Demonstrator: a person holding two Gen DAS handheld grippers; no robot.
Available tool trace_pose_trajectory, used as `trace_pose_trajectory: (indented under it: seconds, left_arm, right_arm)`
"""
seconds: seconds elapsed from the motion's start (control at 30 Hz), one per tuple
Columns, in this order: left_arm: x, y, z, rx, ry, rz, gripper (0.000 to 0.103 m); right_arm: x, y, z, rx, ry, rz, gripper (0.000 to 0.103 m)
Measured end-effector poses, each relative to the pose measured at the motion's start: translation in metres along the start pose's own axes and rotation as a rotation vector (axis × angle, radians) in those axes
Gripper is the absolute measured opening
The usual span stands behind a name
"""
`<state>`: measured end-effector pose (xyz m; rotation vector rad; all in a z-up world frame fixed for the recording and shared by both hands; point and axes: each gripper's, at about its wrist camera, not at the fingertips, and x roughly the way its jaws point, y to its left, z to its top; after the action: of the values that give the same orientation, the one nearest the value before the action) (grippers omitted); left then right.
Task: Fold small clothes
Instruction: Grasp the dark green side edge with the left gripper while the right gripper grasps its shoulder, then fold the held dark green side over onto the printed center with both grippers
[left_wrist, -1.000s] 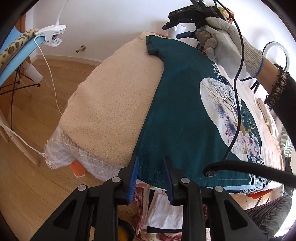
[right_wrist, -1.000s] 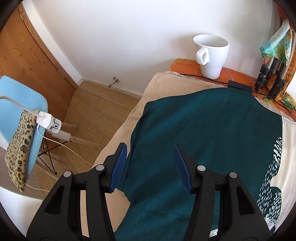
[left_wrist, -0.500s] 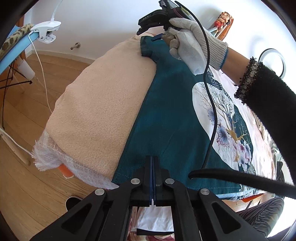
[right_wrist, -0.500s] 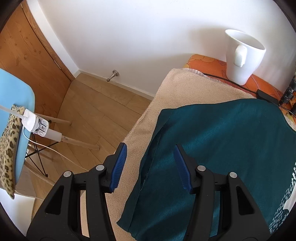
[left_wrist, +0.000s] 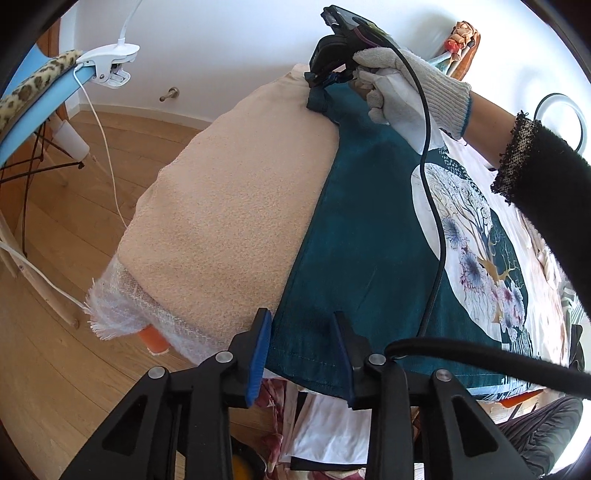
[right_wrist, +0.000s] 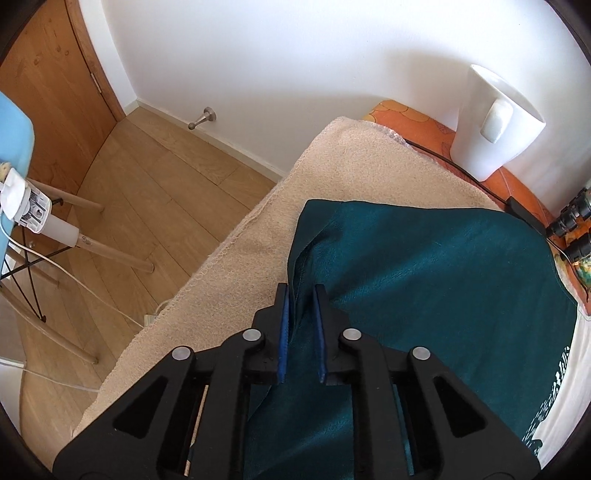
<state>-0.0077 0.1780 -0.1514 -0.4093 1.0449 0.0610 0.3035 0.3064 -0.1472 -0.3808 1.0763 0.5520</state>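
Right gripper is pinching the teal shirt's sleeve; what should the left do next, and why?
Probably shut the left gripper on the hem of the teal shirt. Its jaws stand open astride that edge, while the right gripper has nearly closed on sleeve fabric, so both corners could then lift for the fold.

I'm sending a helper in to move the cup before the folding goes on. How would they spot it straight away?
Start at the beige towel spread under the teal shirt. Past its far edge, against the white wall, an orange patterned cloth shows. The white mug stands there: tall, plain, with one handle, the only white vessel there.
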Motion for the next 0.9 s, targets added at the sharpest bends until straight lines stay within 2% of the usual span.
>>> trace_pose_trajectory:
  seconds: [0.07,0.13,0.57,0.7,0.9]
  left_arm:
    - [0.001,-0.002,0.0,0.023,-0.004,0.022,0.009]
    - [0.001,-0.002,0.0,0.01,-0.003,0.002,0.0]
    - [-0.024,-0.043,0.007,0.095,-0.077,-0.098,0.0]
    - [-0.028,-0.063,0.007,0.134,-0.08,-0.135,0.0]
    - [-0.03,-0.112,0.003,0.246,-0.073,-0.189,0.0]
  right_arm:
    - [-0.001,-0.001,0.0,-0.008,-0.002,0.001,0.007]
    - [-0.002,-0.003,0.001,-0.013,-0.011,0.002,0.005]
    - [-0.037,-0.038,-0.004,0.065,-0.118,0.094,0.004]
    - [-0.056,-0.061,-0.011,0.102,-0.159,0.117,0.004]
    - [-0.086,-0.111,-0.035,0.201,-0.234,0.142,0.004]
